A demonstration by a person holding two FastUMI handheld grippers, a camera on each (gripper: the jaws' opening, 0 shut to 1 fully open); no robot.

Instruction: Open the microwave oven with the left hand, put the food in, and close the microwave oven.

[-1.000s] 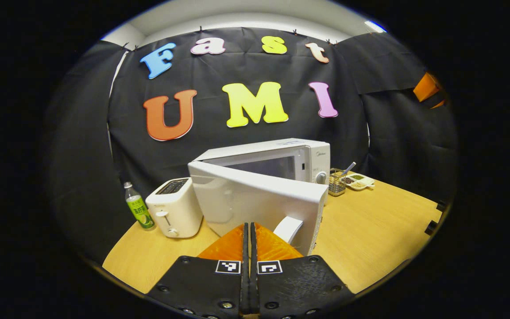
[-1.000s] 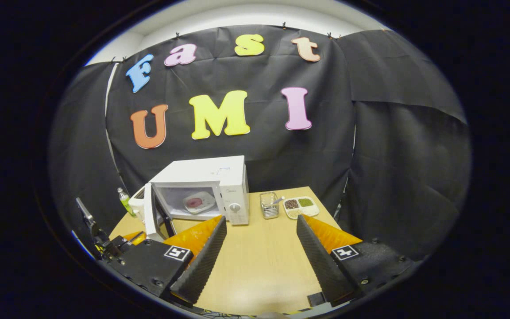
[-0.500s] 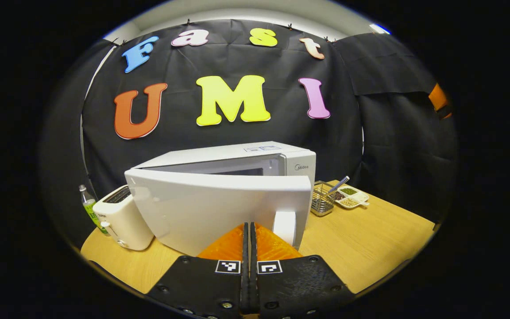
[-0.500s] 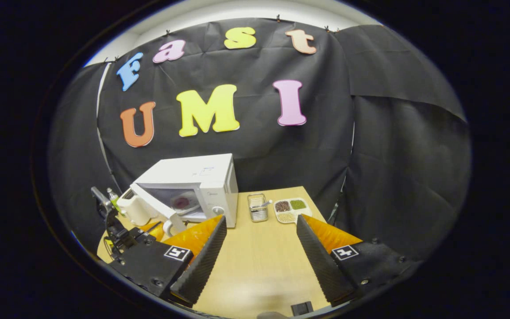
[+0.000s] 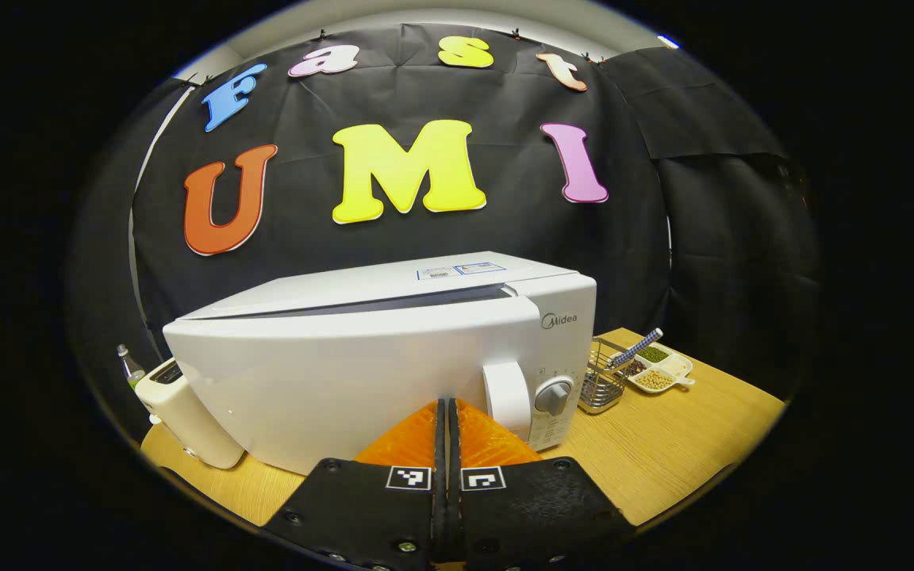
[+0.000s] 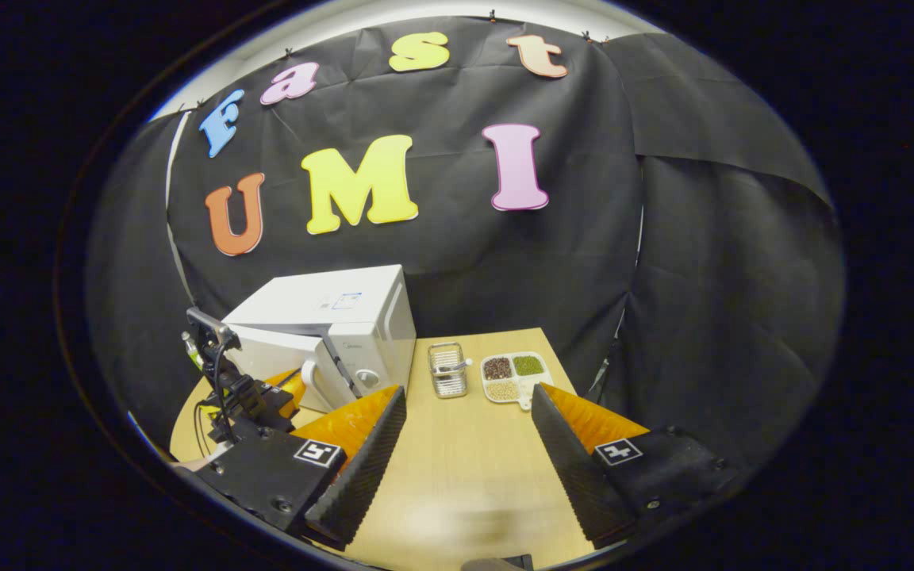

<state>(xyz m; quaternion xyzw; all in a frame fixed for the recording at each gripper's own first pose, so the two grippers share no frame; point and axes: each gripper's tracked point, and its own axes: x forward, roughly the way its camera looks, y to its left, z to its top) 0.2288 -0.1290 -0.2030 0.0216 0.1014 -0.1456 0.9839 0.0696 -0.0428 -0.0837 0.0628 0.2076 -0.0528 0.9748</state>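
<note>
The white microwave (image 5: 393, 281) stands on the wooden table (image 5: 663, 444). Its door (image 5: 330, 381) is almost closed, with a thin dark gap left along the top edge. My left gripper (image 5: 447, 412) is shut with nothing in it, and its tips rest against the door just left of the white handle (image 5: 507, 399). In the right gripper view the left gripper (image 6: 286, 386) shows at the microwave (image 6: 346, 305) front. My right gripper (image 6: 468, 390) hangs open above the table, holding nothing. The food is hidden behind the door.
A white toaster (image 5: 187, 412) and a green-labelled bottle (image 5: 128, 365) stand left of the microwave. To its right sit a wire basket (image 5: 604, 377) with a utensil and a divided tray (image 5: 659, 369) of beans. Bare table (image 6: 465, 468) lies under my right gripper.
The microwave door has swung from wide open to nearly closed, pushed by my shut left gripper moving forward. The plate of food inside is no longer visible. The right gripper stayed open, drifting slightly.
</note>
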